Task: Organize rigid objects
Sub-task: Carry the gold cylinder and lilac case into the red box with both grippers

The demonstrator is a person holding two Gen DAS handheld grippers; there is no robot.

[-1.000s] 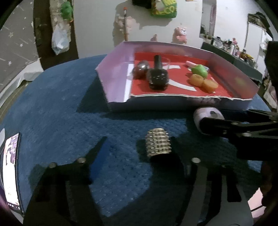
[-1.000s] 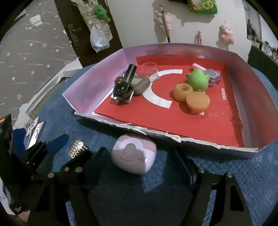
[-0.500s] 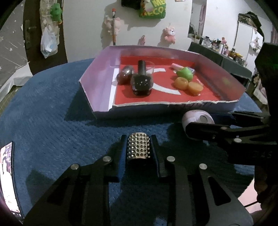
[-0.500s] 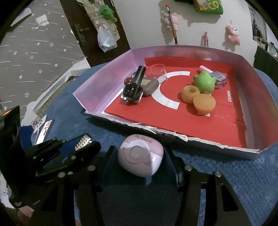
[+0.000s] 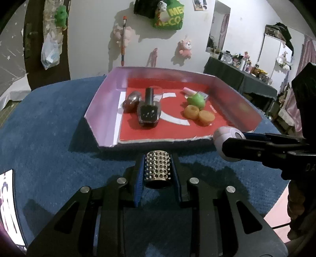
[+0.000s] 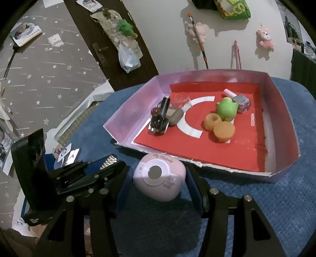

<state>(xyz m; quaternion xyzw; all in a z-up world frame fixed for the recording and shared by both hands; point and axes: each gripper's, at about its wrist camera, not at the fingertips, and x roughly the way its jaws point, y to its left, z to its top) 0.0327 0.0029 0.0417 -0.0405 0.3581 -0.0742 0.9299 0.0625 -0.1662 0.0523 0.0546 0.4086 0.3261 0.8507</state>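
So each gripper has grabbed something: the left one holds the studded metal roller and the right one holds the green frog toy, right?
Not quite. The right gripper is clamped on the pink My Melody case, as the right wrist view shows; the green frog toy sits in the box. The left gripper does hold the studded metal roller.

"My Melody" is written in script on the pink case [image 6: 160, 176] at the lower centre of the right wrist view. "MINISO" is printed on the red floor of the tray [image 6: 252, 120], right of centre. Partial letters "ME" and "CO" are seen on the green bag [image 5: 169, 15] at the top of the left wrist view.
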